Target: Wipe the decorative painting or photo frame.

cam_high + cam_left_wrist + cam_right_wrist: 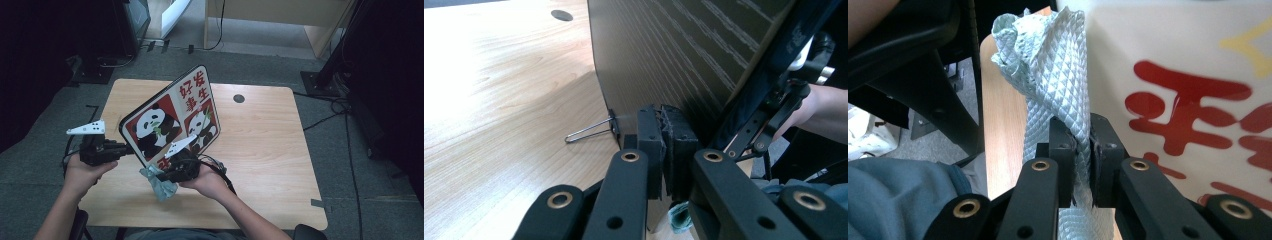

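Note:
A panda picture board (170,117) with red characters stands tilted up over the wooden table (265,150). My left gripper (122,149) is shut on its lower left edge. In the left gripper view the pads (663,125) press together on the board's dark wood-grain back (674,50), beside a wire stand leg (586,132). My right gripper (170,171) is at the board's bottom edge, shut on a pale green cloth (160,186). In the right gripper view the quilted cloth (1058,60) rises out of the shut jaws (1080,135), next to the board's printed face (1188,100).
A round cable hole (239,98) is at the table's far side. A black chair (908,65) stands by the table's near edge. Cables trail over the grey floor at right (345,130), and dark stands (320,75) flank the table.

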